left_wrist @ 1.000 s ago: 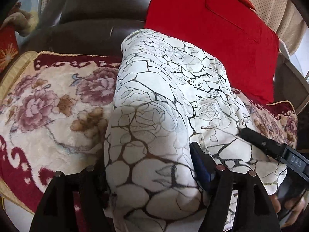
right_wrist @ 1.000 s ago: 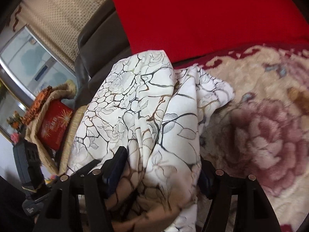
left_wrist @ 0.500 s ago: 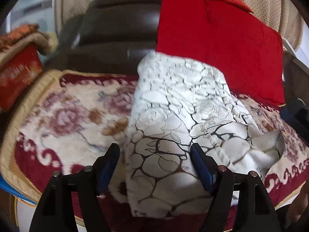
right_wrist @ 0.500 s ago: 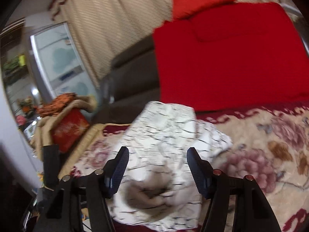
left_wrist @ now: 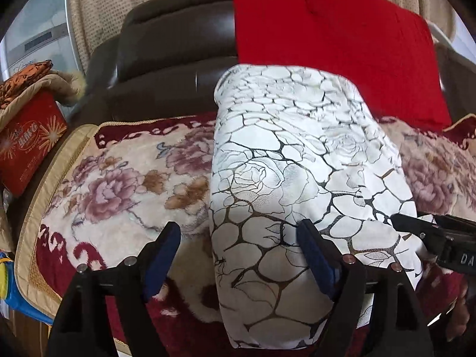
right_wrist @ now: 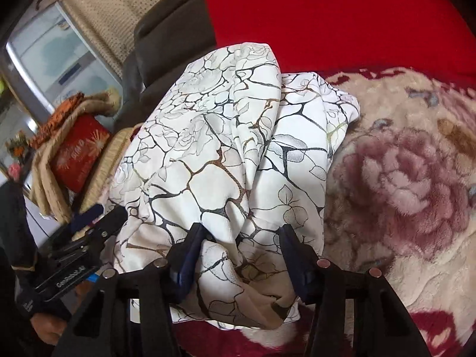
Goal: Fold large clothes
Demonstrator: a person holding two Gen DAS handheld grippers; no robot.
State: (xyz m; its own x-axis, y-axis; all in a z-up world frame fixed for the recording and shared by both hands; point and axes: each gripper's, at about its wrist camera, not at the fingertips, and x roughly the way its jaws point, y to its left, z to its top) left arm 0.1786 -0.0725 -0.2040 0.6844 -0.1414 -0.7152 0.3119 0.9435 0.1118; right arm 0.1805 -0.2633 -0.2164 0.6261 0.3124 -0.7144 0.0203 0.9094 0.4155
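While its jaws have just been opening, the left gripper stands wide, seen from the left wrist. Its right finger lies against the near part of the folded garment; its left finger hangs clear over the blanket, so nothing is pinched. That white garment, veined in black and gold, lies in a long fold on the flowered blanket, reaching back to the dark sofa back. A red cushion leans there, just behind the garment's far end. At the right edge the right gripper reaches the cloth's near corner. A red box under a tan cloth sits off to the left, with a beige curtain behind.

From the right wrist, the right gripper has just been closing, about half spread. A bunched fold of the garment sits between its fingers, and the left finger presses into it; whether the right finger bears on the cloth I cannot tell. Here the garment lies rumpled on the blanket, with the cushion behind. The left gripper shows at the lower left, beside the cloth's edge, with the box and a window beyond.
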